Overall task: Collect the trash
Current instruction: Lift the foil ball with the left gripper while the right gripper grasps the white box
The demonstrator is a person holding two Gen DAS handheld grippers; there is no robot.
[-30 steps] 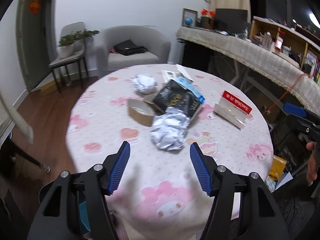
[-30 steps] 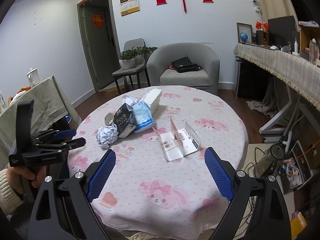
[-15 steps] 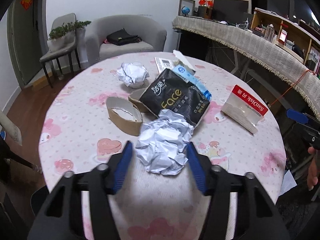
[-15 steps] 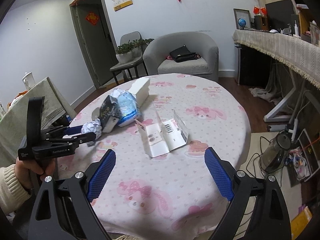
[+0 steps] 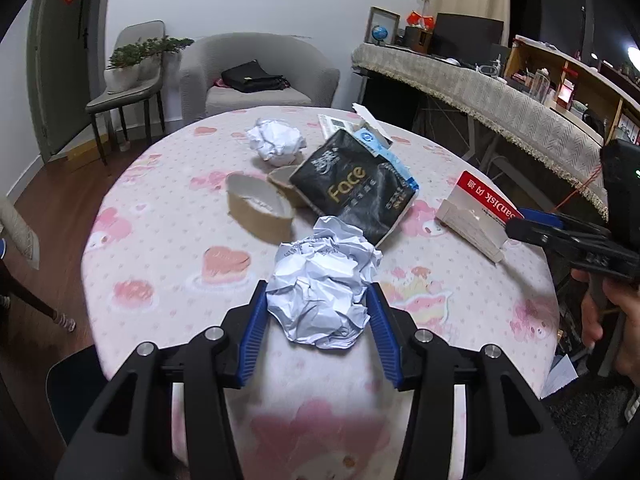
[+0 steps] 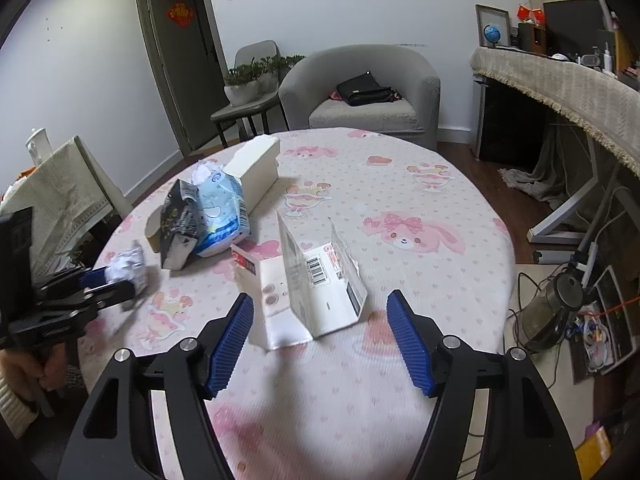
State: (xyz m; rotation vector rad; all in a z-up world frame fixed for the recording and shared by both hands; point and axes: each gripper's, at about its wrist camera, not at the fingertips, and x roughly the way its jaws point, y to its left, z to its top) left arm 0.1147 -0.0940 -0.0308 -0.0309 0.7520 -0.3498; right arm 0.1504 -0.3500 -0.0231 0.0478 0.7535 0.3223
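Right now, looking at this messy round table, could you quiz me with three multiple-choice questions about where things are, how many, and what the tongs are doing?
1. The crumpled white paper ball nearest the camera lies:
A. between the left tongs' blue pads
B. on the armchair
C. under the tissue pack

2. Crumpled white paper balls on the table:
A. one
B. two
C. four

3. The right tongs are:
A. clamping a cup
B. open around the white SanDisk carton
C. shut, empty

Answers: A, pads flank it; B, a second ball lies farther back; C is wrong, B: gaps show beside the carton.
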